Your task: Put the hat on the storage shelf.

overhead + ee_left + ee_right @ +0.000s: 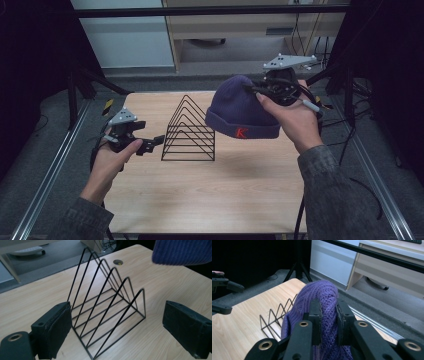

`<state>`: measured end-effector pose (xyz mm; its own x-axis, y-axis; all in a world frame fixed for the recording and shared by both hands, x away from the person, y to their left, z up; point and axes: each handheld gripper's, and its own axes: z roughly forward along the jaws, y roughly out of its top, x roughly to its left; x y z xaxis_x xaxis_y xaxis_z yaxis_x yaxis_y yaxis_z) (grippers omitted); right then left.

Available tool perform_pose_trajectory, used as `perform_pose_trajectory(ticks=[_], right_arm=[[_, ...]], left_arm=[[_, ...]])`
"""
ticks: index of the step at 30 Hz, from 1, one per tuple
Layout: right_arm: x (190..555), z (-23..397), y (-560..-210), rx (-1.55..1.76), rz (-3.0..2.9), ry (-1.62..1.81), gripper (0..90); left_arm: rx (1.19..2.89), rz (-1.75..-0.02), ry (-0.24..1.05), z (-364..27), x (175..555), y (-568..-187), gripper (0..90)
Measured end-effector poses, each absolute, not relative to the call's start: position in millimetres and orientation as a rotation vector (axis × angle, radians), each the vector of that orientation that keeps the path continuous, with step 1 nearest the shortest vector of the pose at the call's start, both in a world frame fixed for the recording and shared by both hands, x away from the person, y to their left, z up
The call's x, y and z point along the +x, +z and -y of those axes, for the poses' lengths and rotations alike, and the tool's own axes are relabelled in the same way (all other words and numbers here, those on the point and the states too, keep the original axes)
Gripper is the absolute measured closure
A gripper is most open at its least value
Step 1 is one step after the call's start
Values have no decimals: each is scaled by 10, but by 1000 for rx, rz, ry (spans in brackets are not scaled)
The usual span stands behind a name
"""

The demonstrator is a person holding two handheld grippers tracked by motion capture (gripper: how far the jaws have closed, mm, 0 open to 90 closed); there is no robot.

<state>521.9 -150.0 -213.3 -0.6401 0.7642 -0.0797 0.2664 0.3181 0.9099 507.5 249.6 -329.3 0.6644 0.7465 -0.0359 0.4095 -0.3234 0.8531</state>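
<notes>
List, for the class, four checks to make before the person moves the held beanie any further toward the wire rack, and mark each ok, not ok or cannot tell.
1. Right gripper firmly pinches the purple beanie: ok, knit fabric is bunched between its jaws.
2. Beanie hangs clear of the table: ok, it is lifted beside the rack.
3. Wire rack stands upright: ok.
4. Left gripper is free to steady the rack: ok, jaws wide apart, holding nothing, rack just ahead.
5. Beanie's opening faces down: cannot tell.
</notes>
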Motion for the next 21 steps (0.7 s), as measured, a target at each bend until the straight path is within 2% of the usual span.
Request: perform_pose_trajectory(ticks=[9, 21], right_arm=[[5405, 1281, -2003, 906, -2102, 1297, 771], [5514, 953, -1818, 852, -2106, 1387, 771]], left_arm=[[1984, -828, 483, -2280, 5138, -3060, 79], [1953, -752, 454, -2183, 5331, -2857, 100]])
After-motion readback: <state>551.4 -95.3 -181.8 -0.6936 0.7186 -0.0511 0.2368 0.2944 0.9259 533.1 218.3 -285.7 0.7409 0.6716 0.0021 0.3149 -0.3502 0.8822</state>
